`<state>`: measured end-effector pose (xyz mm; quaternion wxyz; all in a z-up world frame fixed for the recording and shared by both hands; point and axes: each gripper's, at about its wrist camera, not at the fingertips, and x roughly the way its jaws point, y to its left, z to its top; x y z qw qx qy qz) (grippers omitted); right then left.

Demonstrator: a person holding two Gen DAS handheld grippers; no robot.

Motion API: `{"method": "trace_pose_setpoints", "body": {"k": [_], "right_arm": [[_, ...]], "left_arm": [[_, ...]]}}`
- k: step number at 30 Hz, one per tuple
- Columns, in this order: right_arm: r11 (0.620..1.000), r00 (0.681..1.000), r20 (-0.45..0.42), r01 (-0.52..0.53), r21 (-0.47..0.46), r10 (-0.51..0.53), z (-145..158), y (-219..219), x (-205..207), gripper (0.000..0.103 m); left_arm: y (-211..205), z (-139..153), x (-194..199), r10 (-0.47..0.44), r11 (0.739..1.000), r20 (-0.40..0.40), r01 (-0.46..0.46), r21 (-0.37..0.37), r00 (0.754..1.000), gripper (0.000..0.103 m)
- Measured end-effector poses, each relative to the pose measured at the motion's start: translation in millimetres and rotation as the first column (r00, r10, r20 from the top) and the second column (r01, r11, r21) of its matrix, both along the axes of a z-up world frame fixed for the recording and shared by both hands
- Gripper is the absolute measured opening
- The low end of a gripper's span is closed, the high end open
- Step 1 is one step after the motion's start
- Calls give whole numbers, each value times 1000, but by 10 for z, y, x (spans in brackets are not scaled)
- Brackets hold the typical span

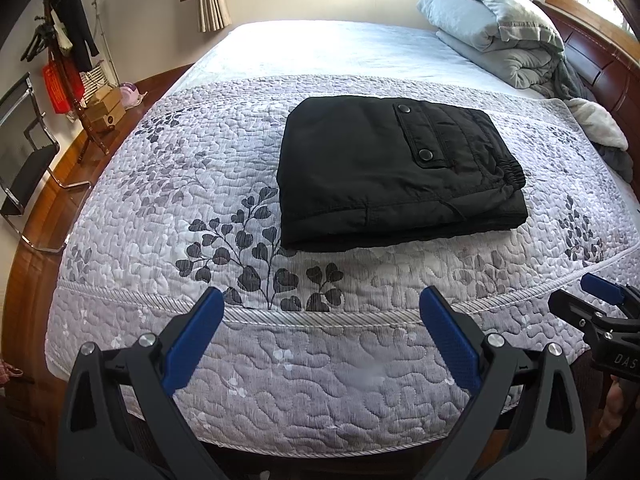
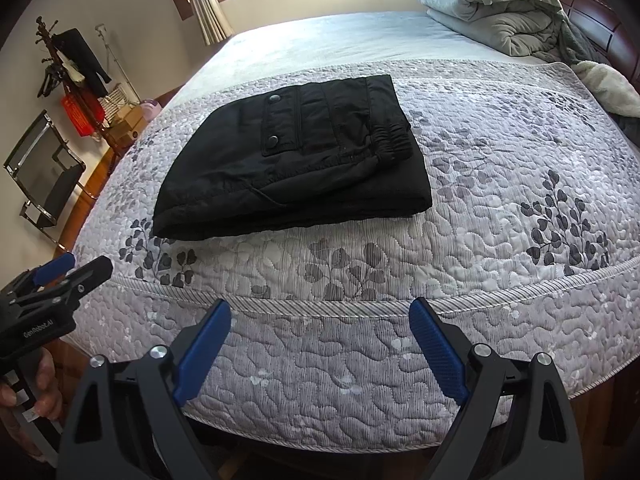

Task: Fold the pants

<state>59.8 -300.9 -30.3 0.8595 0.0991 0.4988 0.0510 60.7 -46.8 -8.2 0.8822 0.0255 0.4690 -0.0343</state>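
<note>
Black pants [image 1: 396, 172] lie folded into a compact rectangle on the quilted bedspread [image 1: 160, 184], with a snap pocket and the elastic waistband facing up. They also show in the right wrist view [image 2: 296, 160]. My left gripper [image 1: 322, 300] is open and empty, held back over the near edge of the bed, apart from the pants. My right gripper [image 2: 320, 312] is open and empty too, beside the left one at the same edge. The right gripper shows at the right margin of the left wrist view [image 1: 600, 308], and the left gripper shows at the left margin of the right wrist view [image 2: 60, 276].
A rolled grey duvet [image 1: 496, 28] and a pale blanket [image 1: 600, 124] lie by the wooden headboard [image 1: 600, 56] at the far right. A chair [image 1: 28, 160], a coat stand [image 1: 68, 40] and boxes [image 1: 104, 108] stand on the floor to the left.
</note>
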Motion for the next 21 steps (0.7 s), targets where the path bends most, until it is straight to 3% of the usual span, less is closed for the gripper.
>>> {"method": "trace_pose_setpoints", "body": {"k": [21], "right_arm": [[1000, 1000, -18, 7, 6, -7, -42, -6, 5, 92]], "left_arm": [[-5, -19, 26, -14, 999, -25, 13, -30, 1000, 98]]}}
